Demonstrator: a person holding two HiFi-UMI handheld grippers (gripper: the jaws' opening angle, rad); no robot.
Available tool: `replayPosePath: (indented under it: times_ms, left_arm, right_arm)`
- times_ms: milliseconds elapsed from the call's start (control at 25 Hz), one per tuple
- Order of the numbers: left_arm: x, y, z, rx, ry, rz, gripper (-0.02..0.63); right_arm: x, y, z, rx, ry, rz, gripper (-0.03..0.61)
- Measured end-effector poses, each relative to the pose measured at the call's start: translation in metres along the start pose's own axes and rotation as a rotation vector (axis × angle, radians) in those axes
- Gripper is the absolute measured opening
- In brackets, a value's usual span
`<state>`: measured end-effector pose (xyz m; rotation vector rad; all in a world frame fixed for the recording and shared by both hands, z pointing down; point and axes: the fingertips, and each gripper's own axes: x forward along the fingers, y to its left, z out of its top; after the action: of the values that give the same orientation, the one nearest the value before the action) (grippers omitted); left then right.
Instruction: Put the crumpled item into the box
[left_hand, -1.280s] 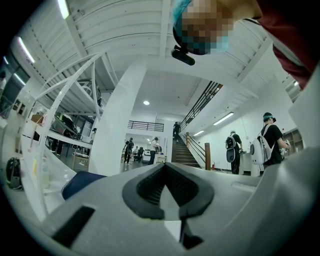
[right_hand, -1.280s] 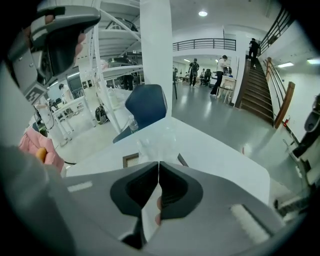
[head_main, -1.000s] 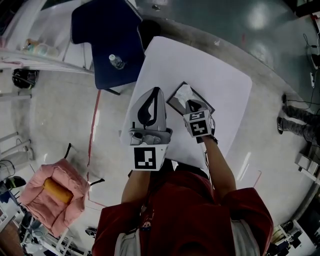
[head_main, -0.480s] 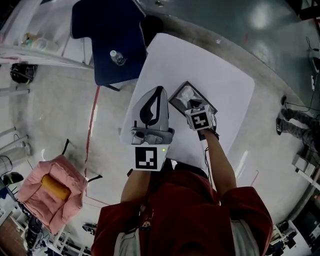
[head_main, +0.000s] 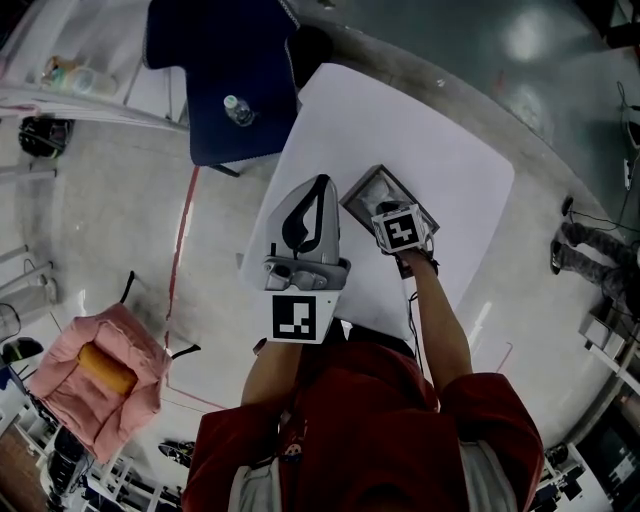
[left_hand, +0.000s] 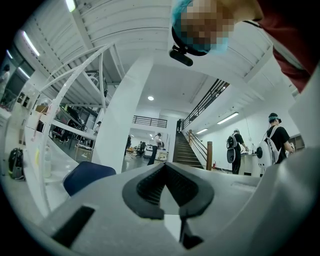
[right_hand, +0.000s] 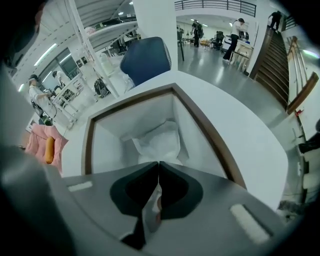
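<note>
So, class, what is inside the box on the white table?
A crumpled white item, pinched by the shut right gripper, hangs inside the box. The box floor beneath it is covered.

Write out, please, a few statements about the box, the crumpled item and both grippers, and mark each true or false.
1. The right gripper is shut on the crumpled item. True.
2. The box stands on the floor. False: it stands on the white table.
3. The left gripper holds a bottle. False: its jaws are together with nothing between them.
4. The crumpled item hangs over the open box. True.
</note>
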<state>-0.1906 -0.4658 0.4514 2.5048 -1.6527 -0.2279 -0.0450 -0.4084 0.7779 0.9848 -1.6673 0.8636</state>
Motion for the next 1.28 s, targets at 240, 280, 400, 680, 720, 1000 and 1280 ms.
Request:
replayPosePath:
  times_ms: [240,280,400,680,720,1000,1280]
  left_arm:
    - [0.003,0.001,0.003,0.01,-0.016,-0.002,0.003]
    - [0.003,0.001,0.003,0.009,-0.015,-0.002,0.003]
    - [0.001,0.0,0.003,0.008,-0.012,-0.001,0.003]
    - [-0.005,-0.008,0.007,0.001,-0.013,0.001,0.003]
    - [-0.007,-0.01,0.008,0.002,-0.012,0.0,0.003]
    - [-0.018,-0.029,0.02,0.03,-0.039,-0.021,0.003]
    - [-0.035,-0.061,0.032,0.039,-0.055,-0.026,0.003]
  right_arm:
    - [0.004,-0.001,-0.001,0.011,0.017,0.01,0.014]
    - [0.004,-0.001,-0.001,0.01,0.014,0.009,0.015]
    - [0.003,-0.001,0.0,0.019,-0.008,0.001,0.028]
    - [-0.005,0.001,0.002,0.018,-0.052,0.01,0.092]
    - [-0.007,0.002,0.002,0.019,-0.061,0.014,0.095]
    - [-0.028,0.009,0.0,0.011,-0.13,0.032,0.098]
    - [-0.069,0.011,-0.002,-0.002,-0.235,0.032,0.098]
